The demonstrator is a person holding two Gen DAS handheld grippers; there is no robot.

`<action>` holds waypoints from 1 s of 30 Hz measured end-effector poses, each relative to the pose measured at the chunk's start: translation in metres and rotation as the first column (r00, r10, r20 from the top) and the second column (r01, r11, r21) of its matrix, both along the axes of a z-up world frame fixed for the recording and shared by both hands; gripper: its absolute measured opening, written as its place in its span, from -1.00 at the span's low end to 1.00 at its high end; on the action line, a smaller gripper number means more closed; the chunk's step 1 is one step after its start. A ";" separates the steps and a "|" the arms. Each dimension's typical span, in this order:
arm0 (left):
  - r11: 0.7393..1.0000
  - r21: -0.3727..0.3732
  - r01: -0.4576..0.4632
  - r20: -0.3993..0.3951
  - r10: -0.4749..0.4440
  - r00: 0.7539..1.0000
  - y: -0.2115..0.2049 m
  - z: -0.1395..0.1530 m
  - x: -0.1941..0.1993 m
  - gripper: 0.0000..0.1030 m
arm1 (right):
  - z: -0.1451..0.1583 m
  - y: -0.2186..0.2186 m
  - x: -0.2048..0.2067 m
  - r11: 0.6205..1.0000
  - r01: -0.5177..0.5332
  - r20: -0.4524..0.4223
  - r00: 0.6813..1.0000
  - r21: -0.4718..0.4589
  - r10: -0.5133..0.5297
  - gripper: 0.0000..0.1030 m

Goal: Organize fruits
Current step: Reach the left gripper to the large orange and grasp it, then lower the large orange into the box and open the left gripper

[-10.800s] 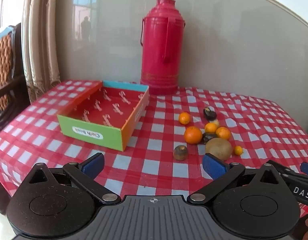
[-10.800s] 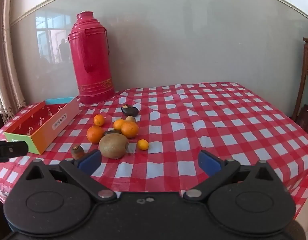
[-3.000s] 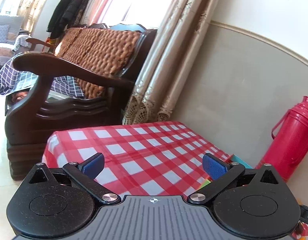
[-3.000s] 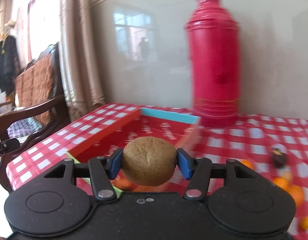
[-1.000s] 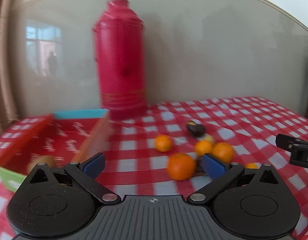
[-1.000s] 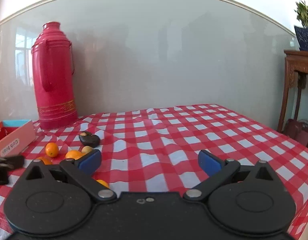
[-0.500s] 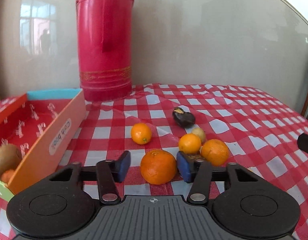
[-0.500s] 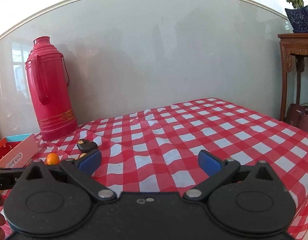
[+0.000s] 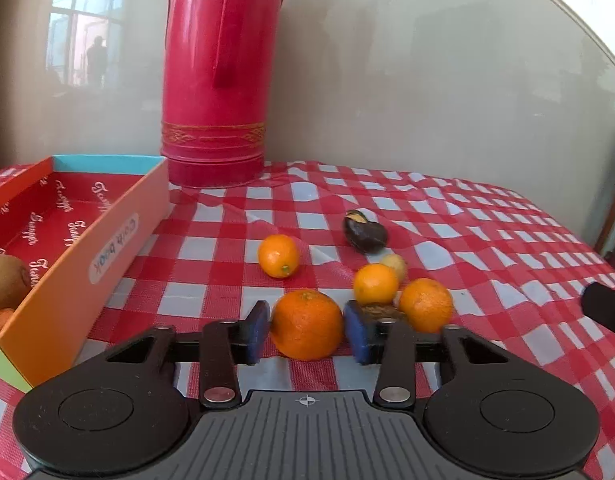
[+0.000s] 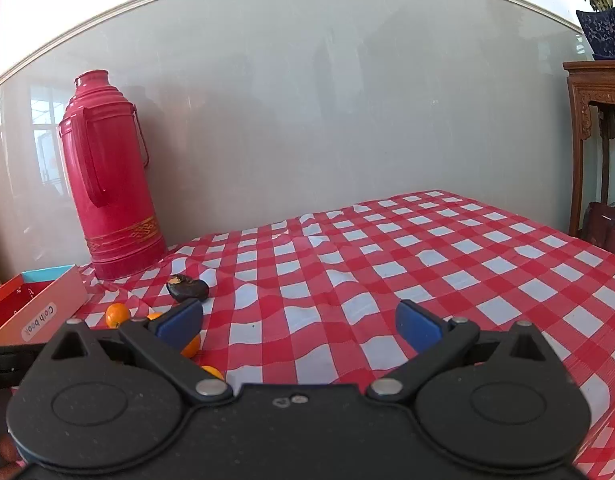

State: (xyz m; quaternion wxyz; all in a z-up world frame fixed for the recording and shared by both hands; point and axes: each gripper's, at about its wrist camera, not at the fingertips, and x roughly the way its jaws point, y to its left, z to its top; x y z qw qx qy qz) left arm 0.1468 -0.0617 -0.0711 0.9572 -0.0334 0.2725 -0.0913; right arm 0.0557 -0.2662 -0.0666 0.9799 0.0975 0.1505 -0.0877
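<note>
left wrist view: the table [image 9: 487, 220] wears a red-and-white checked cloth, rumpled into low folds near the back. a tall red flask [image 9: 223, 76] stands on it against a glossy grey wall that mirrors a window. at the left edge sits an open box [image 9: 119, 240], orange outside and red inside, with a kiwi [image 9: 5, 282] in its near corner. loose fruit lies mid-table: a small orange [image 9: 278, 256], a dark fruit [image 9: 365, 232] behind it, two more oranges at the right. the left gripper [image 9: 306, 330] is closing its jaws with the big orange [image 9: 307, 324] between them, the blue pads right at its sides; the fruit sits on the cloth.

right wrist view: the same checked cloth runs off to the right, bare of fruit there. a carved wooden stand [image 10: 595, 120] with a blue plant pot [image 10: 605, 32] stands by the wall. the right gripper [image 10: 299, 320] has its jaws wide apart, holding nothing, above the cloth.
</note>
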 end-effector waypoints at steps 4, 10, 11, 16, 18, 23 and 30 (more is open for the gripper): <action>1.000 0.006 0.003 0.005 -0.003 1.000 0.000 0.001 -0.003 -0.23 | 0.000 0.001 0.000 1.000 -0.001 0.003 1.000 0.004 0.001 0.89; 0.997 0.059 -0.042 0.105 0.036 0.994 0.009 0.021 -0.014 -0.24 | 0.000 0.004 0.002 1.000 -0.014 0.002 1.000 0.007 0.014 0.89; 0.996 0.065 -0.062 0.119 0.054 0.991 0.014 0.026 -0.014 -0.24 | -0.001 0.004 0.003 1.000 -0.018 0.000 1.000 0.008 0.018 0.89; 0.974 0.119 -0.191 0.183 0.167 0.969 0.051 0.042 -0.016 -0.24 | 0.000 0.013 0.004 0.999 -0.046 0.001 0.999 0.000 0.046 0.89; 0.960 0.140 -0.243 0.190 0.215 0.958 0.067 0.043 -0.014 -0.24 | 0.000 0.017 0.005 0.998 -0.056 -0.002 0.998 -0.004 0.056 0.89; 0.925 0.155 -0.347 0.182 0.318 0.930 0.106 0.039 -0.009 -0.24 | -0.001 0.025 0.007 0.997 -0.073 -0.006 0.997 -0.020 0.073 0.89; 0.919 0.136 -0.370 0.143 0.352 0.925 0.127 0.029 -0.005 -0.23 | -0.002 0.033 0.009 0.995 -0.092 -0.016 0.996 -0.039 0.091 0.89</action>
